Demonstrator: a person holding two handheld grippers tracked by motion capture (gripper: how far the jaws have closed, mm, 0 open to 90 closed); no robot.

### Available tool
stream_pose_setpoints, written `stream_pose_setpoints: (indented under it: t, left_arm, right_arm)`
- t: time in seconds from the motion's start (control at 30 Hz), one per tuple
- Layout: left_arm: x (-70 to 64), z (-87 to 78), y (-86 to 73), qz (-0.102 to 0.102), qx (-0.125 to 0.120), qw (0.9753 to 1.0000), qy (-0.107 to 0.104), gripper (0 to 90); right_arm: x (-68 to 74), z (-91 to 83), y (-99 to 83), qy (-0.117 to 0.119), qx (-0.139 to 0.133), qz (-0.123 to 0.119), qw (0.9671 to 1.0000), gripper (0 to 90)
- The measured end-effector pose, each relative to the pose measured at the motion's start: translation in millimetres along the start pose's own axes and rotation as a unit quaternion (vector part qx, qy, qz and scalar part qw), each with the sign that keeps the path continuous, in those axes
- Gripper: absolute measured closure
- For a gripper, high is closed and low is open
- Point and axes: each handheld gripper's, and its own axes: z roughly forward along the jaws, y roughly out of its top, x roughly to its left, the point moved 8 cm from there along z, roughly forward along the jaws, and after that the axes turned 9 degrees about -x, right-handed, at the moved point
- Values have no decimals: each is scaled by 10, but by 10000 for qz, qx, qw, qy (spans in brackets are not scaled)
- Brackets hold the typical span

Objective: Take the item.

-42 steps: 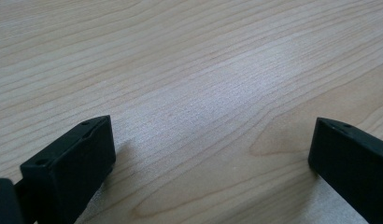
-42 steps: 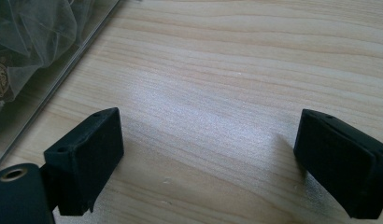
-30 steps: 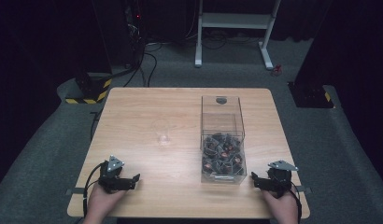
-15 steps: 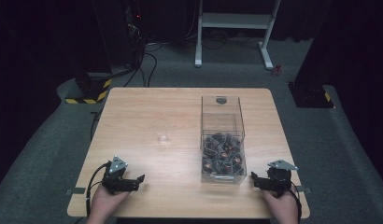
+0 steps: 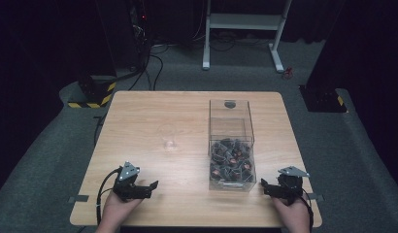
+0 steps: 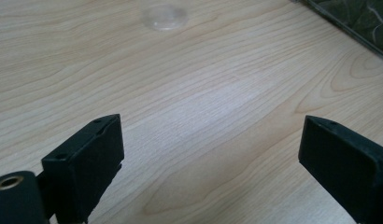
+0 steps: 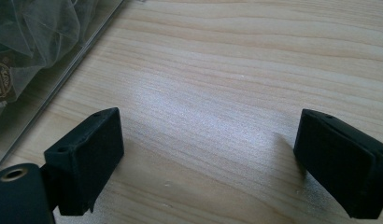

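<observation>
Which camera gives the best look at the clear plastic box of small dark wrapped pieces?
The high view: the clear plastic box shows whole, its dark pieces heaped at the near end. The right gripper view catches its wall close up; the left gripper view catches a corner.

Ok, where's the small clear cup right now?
In the high view the clear cup stands on the bare table left of the clear box, ahead of the left gripper; it also shows top centre in the left gripper view.

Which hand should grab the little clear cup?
Probably the left gripper: it sits on the clear cup's side, jaws open. The right gripper has the clear box in between.
</observation>
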Motion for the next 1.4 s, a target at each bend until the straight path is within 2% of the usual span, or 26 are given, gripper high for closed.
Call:
stream_pose_setpoints:
  t: [0.4, 0.43, 0.47, 0.5, 0.67, 0.8, 0.87, 1.1, 1.2, 1.4]
  left_arm:
    - [-118, 6, 63, 1, -99, 9998, -174, 73]
    - [-188, 39, 110, -421, -405, 9982, -154, 73]
    - [-184, 26, 104, -317, -337, 9988, -184, 73]
    - [-149, -10, 86, 22, -132, 9997, -222, 73]
    - [-221, -29, 144, 23, -216, 9992, -324, 82]
    - [-261, -17, 177, 142, -166, 9991, -353, 81]
    - [-290, -10, 198, 96, -181, 9990, -390, 80]
    - [-372, 20, 284, 299, -164, 9985, -431, 80]
    - [-400, 41, 325, 269, -197, 9985, -445, 80]
    - [-455, 57, 425, 341, -290, 9979, -473, 81]
  right_arm:
    - [0, 1, 1, 7, 1, -5, 10000, 82]
    - [1, 0, 0, 6, 4, 4, 10000, 82]
    - [1, 0, 0, 7, 5, 5, 10000, 82]
    - [0, 1, 0, 8, 2, -4, 10000, 82]
    - [1, 0, 0, 7, 5, 4, 10000, 82]
    - [2, 1, 1, 7, 20, -3, 10000, 82]
    - [3, 1, 1, 8, 21, 2, 10000, 82]
    - [2, 2, 1, 14, 20, -8, 10000, 82]
    - [2, 2, 1, 14, 21, -9, 10000, 82]
    - [7, 3, 2, 36, 19, -19, 10000, 79]
